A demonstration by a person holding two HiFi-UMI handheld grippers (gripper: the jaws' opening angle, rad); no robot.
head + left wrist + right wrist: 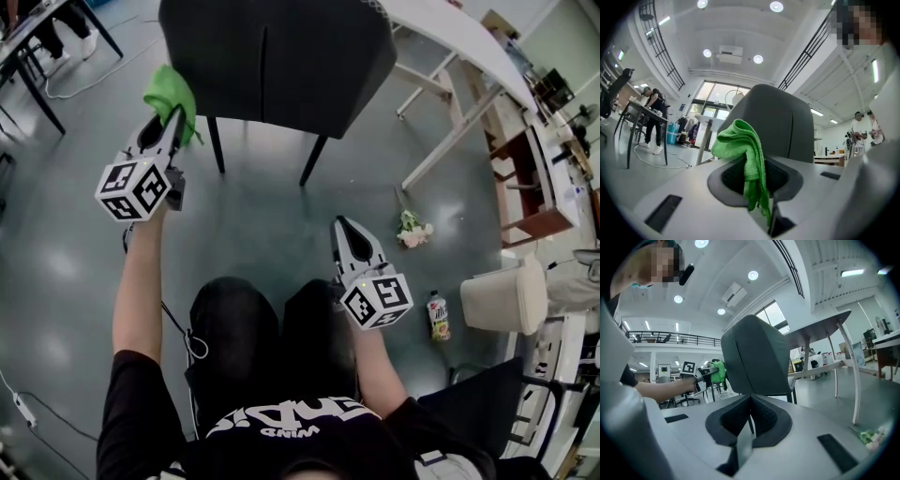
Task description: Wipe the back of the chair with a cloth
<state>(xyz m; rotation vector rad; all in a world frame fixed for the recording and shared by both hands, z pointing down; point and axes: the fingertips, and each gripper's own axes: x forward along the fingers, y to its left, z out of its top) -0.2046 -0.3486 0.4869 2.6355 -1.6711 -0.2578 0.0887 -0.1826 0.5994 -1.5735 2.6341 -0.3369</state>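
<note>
Here, your left gripper [176, 117] pinches the green cloth [169, 92] at the nine o'clock edge of the chair back [281, 56], your right gripper [345, 225] pressed together and empty at five o'clock; a hard drag could tug the loosely bunched cloth free of the jaws.
</note>
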